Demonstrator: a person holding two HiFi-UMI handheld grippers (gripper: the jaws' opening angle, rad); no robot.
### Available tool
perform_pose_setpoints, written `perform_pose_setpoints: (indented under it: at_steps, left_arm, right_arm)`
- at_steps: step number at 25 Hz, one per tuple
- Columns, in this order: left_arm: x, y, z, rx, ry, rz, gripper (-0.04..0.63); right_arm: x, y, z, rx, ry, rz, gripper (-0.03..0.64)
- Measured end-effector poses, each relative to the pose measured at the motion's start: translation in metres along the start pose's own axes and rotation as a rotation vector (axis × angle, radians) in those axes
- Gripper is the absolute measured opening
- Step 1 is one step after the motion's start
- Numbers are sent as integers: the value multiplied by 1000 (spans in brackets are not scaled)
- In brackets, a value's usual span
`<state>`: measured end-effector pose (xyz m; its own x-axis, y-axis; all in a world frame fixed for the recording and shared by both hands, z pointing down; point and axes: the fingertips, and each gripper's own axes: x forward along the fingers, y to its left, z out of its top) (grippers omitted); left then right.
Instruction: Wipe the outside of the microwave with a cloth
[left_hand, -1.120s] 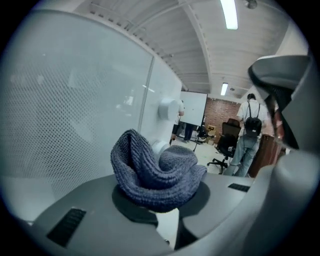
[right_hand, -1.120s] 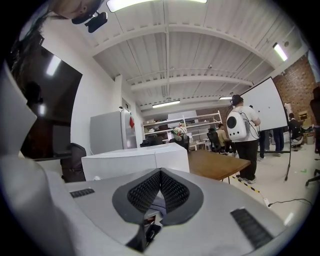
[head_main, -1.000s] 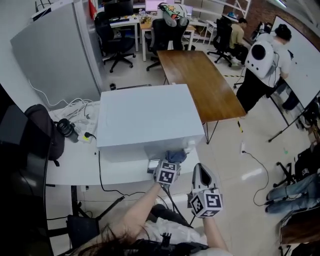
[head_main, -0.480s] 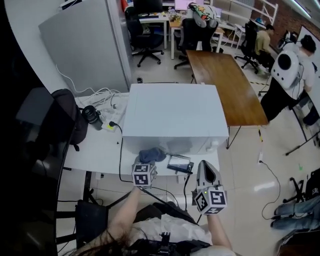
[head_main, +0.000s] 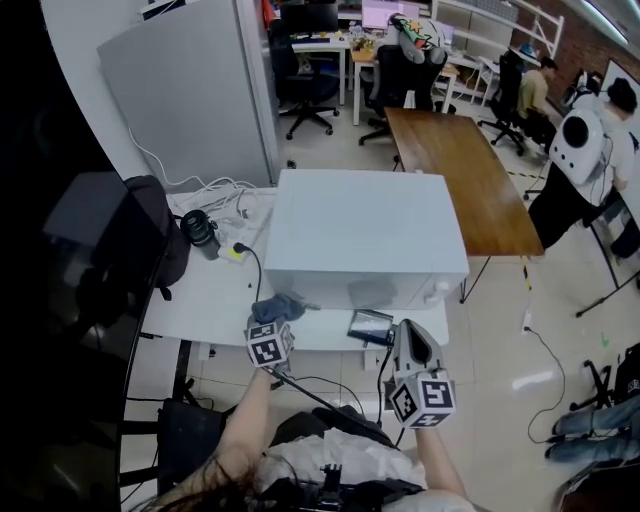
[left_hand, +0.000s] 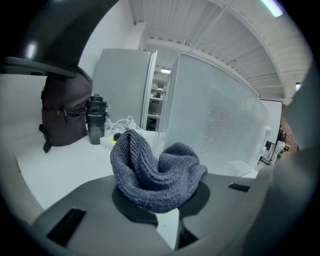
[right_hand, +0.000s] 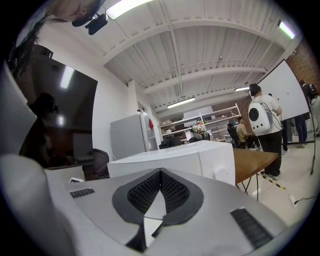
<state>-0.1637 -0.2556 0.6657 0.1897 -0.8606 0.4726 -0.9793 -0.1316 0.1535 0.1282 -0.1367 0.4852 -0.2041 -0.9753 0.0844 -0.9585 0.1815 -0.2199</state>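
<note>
And the left claw (head_main: 272, 325) has run out of front panel! A second ago it was pressing the cloth (left_hand: 157, 176) against the middle of the door; now it has swept all the way across to the near left corner of the microwave (head_main: 365, 235). We'd say that front pass is as good as finished and the side is next.

The left claw is clamped on the cloth, a grey knitted bundle bulging out ahead of the jaws in two soft lobes. It is too bunched for us to give it a long axis. Just ahead of the claw and to its right stands the microwave's left side panel with its patch of vent holes, running straight away from the claw. Whether the cloth is touching the corner, we can't tell.

The microwave itself lies with its long axis crosswise to the claw, left to right. Its door and knob face back towards the person.

Ahead and to the left of the claw, on the white table (head_main: 200, 300), sit a dark flask (left_hand: 96, 120) and a black bag (left_hand: 61, 117), well apart from the cloth. That leaves room to swing round the side.

The right claw (head_main: 411, 338) hangs low and off to the right of its partner. Its jaws are pressed together on nothing. It is idle.
</note>
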Motion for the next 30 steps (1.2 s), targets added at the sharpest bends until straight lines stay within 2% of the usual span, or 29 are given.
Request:
perform_pose_setpoints:
  at_steps: [4,11,14,19,22,30]
  left_arm:
    - [-19,-18,11,-12,-46,-69,55]
    - [-99,-73,47,34,-215,-242,55]
    - [-139,-101,61,55,-273,-281,55]
    - [-211,-153,64,63,-345,-338,55]
    - [-244,-169,58,72,-366,-321,55]
    - [-293,-179,19,75,-357,-186,55]
  right_arm:
    - [-12,1,6,8,-11,-34,17]
    - [-36,7,0,15,-21,-81,17]
    - [-45,13,-6,20,-17,-72,17]
    - [-70,18,-5,13,-25,-36,17]
    - [-85,22,2,6,-30,5,17]
    - [-135,17,8,6,-51,92,17]
